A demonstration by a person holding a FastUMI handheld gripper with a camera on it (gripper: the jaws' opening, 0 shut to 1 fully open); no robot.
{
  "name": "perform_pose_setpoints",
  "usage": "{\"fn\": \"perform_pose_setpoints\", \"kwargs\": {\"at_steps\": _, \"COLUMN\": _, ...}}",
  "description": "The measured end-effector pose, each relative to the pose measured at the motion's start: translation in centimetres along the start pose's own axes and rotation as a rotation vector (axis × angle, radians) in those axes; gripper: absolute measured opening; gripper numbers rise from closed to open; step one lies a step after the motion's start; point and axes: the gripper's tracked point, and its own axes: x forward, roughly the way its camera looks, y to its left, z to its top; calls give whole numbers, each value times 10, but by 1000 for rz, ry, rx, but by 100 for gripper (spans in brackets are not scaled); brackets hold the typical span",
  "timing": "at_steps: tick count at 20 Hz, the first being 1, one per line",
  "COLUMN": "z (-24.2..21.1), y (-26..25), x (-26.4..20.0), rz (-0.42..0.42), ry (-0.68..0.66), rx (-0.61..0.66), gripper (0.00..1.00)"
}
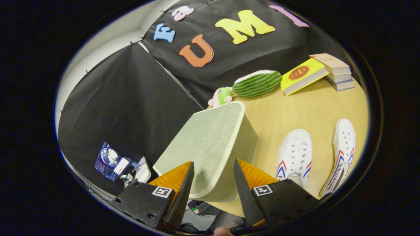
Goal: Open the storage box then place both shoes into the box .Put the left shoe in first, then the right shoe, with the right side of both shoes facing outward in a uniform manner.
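Two shoes [313, 154] aside, hand-held gripper [213, 170] spread wide over box lid [210, 141]

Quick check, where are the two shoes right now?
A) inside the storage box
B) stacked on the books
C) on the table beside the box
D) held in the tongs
C: both white shoes lie on the wooden table beside the green storage box, whose near edge sits between the open tongs.

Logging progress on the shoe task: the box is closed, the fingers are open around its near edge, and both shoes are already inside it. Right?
Not quite: in the gripper view both shoes, one and the other, lie on the table beside the box, not inside. The rest holds: the box is closed, and the gripper has its fingers open around the near edge.
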Motion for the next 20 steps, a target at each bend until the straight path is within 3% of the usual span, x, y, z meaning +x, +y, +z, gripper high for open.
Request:
{"fn": "perform_pose_setpoints", "kwargs": {"at_steps": 3, "z": -9, "y": 6, "x": 4, "rz": 55, "ry": 47, "rx": 82, "gripper": 58}}
{"fn": "perform_pose_setpoints", "kwargs": {"at_steps": 7, "z": 0, "y": 21, "x": -1, "rz": 113, "ry": 28, "rx": 167, "gripper": 19}}
{"fn": "perform_pose_setpoints", "kwargs": {"at_steps": 9, "z": 5, "y": 28, "x": -5, "rz": 132, "ry": 13, "rx": 185, "gripper": 11}}
{"fn": "perform_pose_setpoints", "kwargs": {"at_steps": 14, "z": 28, "y": 66, "x": -19, "rz": 203, "ry": -31, "rx": 201, "gripper": 6}}
{"fn": "perform_pose_setpoints", "kwargs": {"at_steps": 20, "z": 53, "y": 149, "x": -11, "rz": 230, "ry": -34, "rx": 37, "gripper": 6}}
